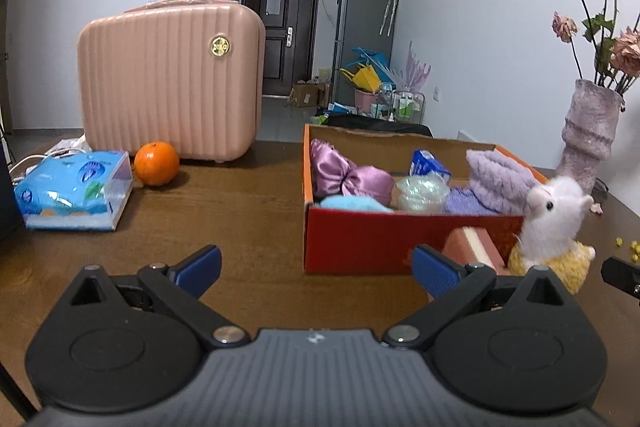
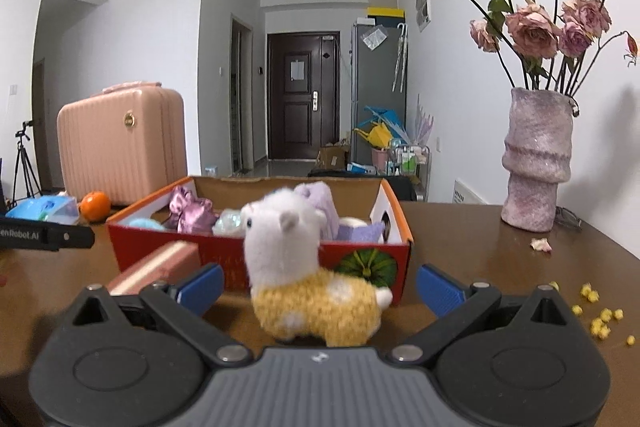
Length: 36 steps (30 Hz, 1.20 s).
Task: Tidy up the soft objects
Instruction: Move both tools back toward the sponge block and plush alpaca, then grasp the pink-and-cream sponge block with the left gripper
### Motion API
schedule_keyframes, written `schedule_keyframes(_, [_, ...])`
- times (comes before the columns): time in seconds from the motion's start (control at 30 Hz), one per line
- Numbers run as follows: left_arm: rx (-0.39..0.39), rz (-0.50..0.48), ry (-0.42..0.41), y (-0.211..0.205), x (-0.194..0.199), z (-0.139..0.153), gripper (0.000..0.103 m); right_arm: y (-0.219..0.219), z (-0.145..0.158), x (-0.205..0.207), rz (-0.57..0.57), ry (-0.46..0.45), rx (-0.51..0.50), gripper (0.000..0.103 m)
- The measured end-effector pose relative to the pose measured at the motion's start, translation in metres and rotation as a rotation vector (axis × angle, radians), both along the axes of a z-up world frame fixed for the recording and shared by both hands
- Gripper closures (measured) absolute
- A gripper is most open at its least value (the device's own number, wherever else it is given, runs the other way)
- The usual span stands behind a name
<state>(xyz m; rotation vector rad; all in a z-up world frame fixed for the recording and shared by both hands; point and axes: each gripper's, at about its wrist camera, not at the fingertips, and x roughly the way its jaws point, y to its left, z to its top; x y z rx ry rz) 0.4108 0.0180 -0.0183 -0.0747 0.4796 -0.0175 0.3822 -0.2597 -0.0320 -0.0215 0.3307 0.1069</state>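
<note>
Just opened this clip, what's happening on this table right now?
A person with two handheld grippers is sorting soft things into a red cardboard box, which already holds a purple satin bow, a lilac fluffy cloth and more. The plush alpaca stands on the table in front of the box, between the open fingers of the right gripper, not yet gripped. The left gripper is open and empty, over bare table left of the alpaca.
</note>
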Motion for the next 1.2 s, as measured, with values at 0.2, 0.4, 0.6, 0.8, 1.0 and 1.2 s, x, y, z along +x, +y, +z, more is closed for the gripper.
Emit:
schedule_keyframes(0.2, [0.008, -0.019, 0.011, -0.005, -0.021, -0.003, 0.0, -0.002, -0.004, -0.02, -0.012, 0.028, -0.004, 0.0])
schedule_keyframes(0.4, [0.005, -0.03, 0.033, -0.01, -0.04, -0.006, 0.0, -0.011, -0.005, -0.032, -0.041, 0.05, 0.01, 0.0])
schedule_keyframes(0.6, [0.017, -0.056, 0.047, -0.02, -0.05, -0.009, 0.0, -0.017, -0.004, -0.034, -0.077, 0.052, 0.017, 0.0])
schedule_keyframes(0.8, [0.031, -0.092, 0.072, -0.035, -0.052, -0.014, 0.0, -0.02, -0.005, -0.03, -0.098, 0.07, 0.019, 0.0])
schedule_keyframes(1.0, [0.028, -0.125, 0.104, -0.049, -0.048, -0.02, 0.0, -0.025, -0.006, -0.027, -0.121, 0.079, 0.038, 0.0])
schedule_keyframes(1.2, [0.032, -0.158, 0.121, -0.07, -0.039, -0.023, 0.0, -0.029, -0.005, -0.025, -0.14, 0.083, 0.061, 0.0])
